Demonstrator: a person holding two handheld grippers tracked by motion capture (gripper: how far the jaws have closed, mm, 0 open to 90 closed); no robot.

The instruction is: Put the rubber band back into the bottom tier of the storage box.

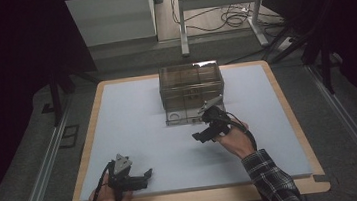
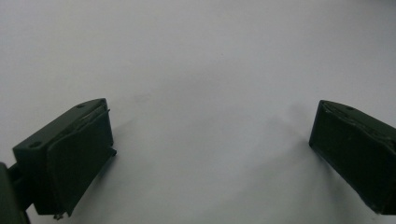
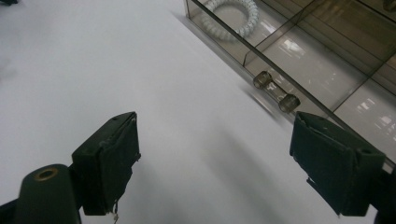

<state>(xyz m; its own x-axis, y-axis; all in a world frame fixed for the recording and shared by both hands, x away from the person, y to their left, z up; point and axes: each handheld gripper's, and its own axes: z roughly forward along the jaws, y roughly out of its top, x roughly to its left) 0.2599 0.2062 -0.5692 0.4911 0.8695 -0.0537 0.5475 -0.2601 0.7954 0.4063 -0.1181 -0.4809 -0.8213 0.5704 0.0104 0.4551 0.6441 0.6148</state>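
Left gripper (image 1: 135, 178) at 7 o'clock – jaws spread, empty | right gripper (image 3: 212, 170) wide, empty, beside drawer handle (image 3: 276, 91) of clear box (image 1: 191, 86) at 12 | risk – jaw bumps handle, pushes box.

Mat (image 1: 134, 130): open surface across left and centre. Sole obstacle on it is the clear box (image 1: 191, 86) at far centre; drawer (image 1: 180, 116) pulled out toward near side. Right gripper (image 1: 207, 124), jaws wide apart, just beside drawer front; drawer handle (image 3: 276, 91) near 1 jaw. Left gripper (image 1: 137, 177) at near edge, jaws apart over bare mat.
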